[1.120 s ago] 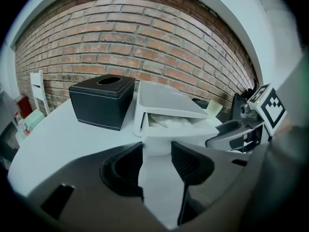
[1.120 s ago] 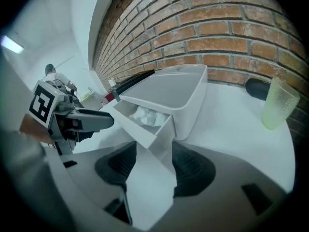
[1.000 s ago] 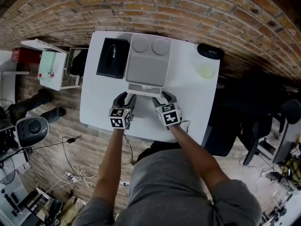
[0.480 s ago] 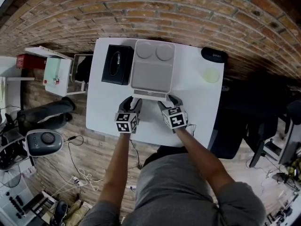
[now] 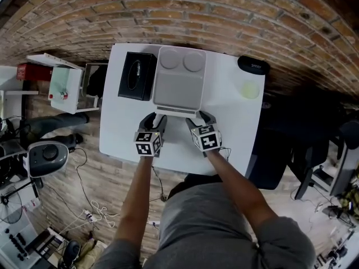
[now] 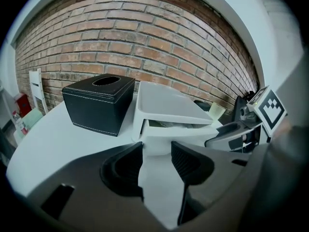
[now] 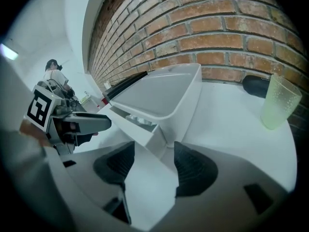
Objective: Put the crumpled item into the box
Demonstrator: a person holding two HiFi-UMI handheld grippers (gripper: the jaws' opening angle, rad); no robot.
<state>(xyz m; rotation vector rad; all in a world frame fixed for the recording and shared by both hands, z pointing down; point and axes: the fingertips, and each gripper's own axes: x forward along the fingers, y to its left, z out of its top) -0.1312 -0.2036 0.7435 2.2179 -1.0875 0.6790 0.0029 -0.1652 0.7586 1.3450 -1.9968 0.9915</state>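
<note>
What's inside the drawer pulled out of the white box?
A pale crumpled item shows in the slightly open drawer, just behind its front wall. Most of the drawer's inside lies under the top of the white box, so anything further back is hidden.

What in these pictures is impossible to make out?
1. The crumpled item: only a sliver shows in the left gripper view, inside the white drawer; in the head view the grey plastic box covers it.
2. The black oval object: its print is too small in the head view.
3. The black leather tissue box: its dark opening hides the contents.
</note>
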